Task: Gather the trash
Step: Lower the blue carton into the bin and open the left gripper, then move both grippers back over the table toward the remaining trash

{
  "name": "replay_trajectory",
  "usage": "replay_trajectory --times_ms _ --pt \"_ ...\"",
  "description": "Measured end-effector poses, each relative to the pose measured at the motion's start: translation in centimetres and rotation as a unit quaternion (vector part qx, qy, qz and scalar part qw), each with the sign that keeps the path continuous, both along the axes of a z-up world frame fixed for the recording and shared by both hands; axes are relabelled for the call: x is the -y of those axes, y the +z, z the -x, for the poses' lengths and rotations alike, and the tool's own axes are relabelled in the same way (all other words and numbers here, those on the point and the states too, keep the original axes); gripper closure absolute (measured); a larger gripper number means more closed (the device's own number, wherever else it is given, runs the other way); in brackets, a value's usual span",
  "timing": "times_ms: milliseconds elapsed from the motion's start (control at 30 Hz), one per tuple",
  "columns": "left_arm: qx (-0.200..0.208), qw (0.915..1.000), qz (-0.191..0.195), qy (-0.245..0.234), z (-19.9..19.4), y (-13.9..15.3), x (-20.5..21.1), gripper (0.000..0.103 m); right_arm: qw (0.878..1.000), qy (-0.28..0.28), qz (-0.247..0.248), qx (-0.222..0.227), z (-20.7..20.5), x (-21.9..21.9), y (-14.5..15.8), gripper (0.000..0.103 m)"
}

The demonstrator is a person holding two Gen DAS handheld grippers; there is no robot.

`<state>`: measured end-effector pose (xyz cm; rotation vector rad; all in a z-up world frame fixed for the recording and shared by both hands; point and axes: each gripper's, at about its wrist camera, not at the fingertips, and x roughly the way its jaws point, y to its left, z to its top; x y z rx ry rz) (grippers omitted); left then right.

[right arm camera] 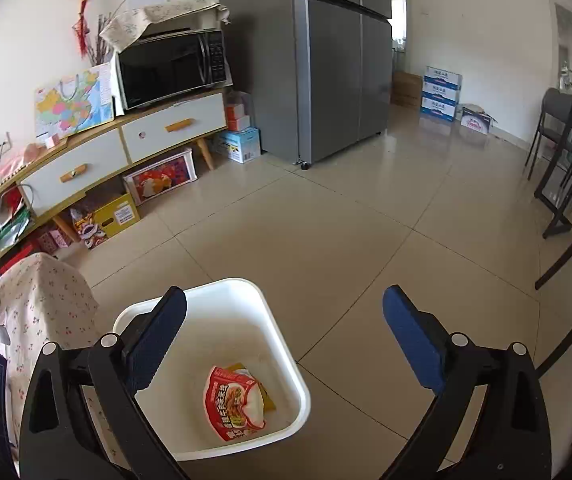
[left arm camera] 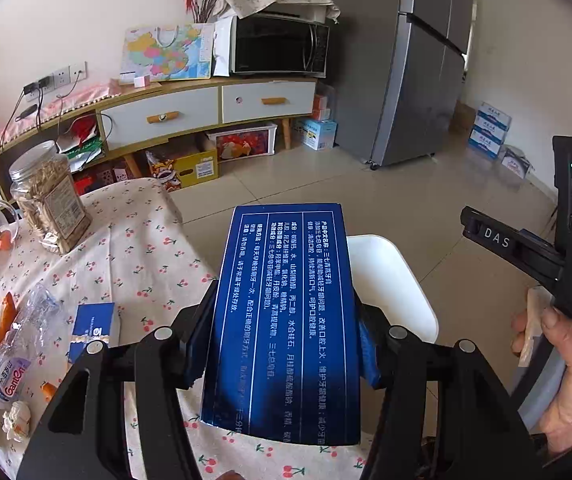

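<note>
The left hand-held gripper (left arm camera: 282, 344) is clamped across the long dark-blue cardboard toothpaste box (left arm camera: 284, 312), its long axis pointing forward toward the white plastic trash bin (left arm camera: 401, 280) just ahead-right; the right hand-held gripper (right arm camera: 286, 340) hangs wide apart, holding nothing, above that bin

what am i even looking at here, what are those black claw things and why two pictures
Those black claws are handheld two-finger grippers, one in each of a person's hands, each with a camera looking along its fingers. The left gripper is shut on a blue box, held over the edge of a table with a cherry-print cloth. On the table lie a crushed plastic bottle, a second blue box and a jar. The right gripper is open and holds nothing; it hangs above a white bin on the floor with a red food wrapper inside.
</note>
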<state>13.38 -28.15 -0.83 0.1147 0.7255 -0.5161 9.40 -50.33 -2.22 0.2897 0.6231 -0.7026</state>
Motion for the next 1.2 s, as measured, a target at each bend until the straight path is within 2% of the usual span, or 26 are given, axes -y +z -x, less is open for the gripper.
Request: replay_trajectory --times_ms 133,367,433,567,633,733,900,1100,1200 --pt "-0.012 0.9998 0.007 -0.015 -0.9 -0.3 2.8 0.046 0.999 -0.038 -0.004 0.004 1.3 1.8 0.1 0.008" --pt "-0.038 0.9988 0.000 -0.031 -2.2 -1.4 7.4 0.045 0.998 -0.061 -0.017 -0.012 1.8 3.1 -0.7 0.008" --pt "-0.049 0.9982 -0.004 -0.033 -2.5 -1.9 8.4 0.033 0.998 -0.063 -0.022 -0.010 1.9 3.3 -0.7 0.008" --pt "-0.057 0.9979 -0.004 -0.032 -2.4 -2.1 9.0 0.032 0.998 -0.064 -0.019 -0.008 2.1 3.2 -0.5 0.008" --pt "-0.046 0.9986 -0.010 -0.026 -2.0 -1.9 8.7 0.024 0.998 -0.059 -0.018 -0.008 1.9 2.9 -0.5 0.007" --pt "-0.020 0.9994 -0.029 -0.001 -1.6 -1.5 7.8 0.020 0.999 -0.044 -0.015 -0.007 1.7 2.1 -0.3 0.007" --pt "0.009 0.9966 -0.060 0.056 -1.3 -1.2 4.8 0.019 1.000 -0.005 -0.012 -0.003 1.1 -0.3 -0.1 0.007" --pt "0.037 0.9874 -0.090 0.124 -0.6 -1.1 -0.3 0.015 0.998 0.059 0.009 -0.016 0.0 -5.1 -0.4 0.007" --pt "0.039 0.9828 -0.098 0.152 -0.1 -1.2 -3.1 0.015 0.996 0.090 0.011 -0.015 -0.4 -7.3 -0.4 0.007"
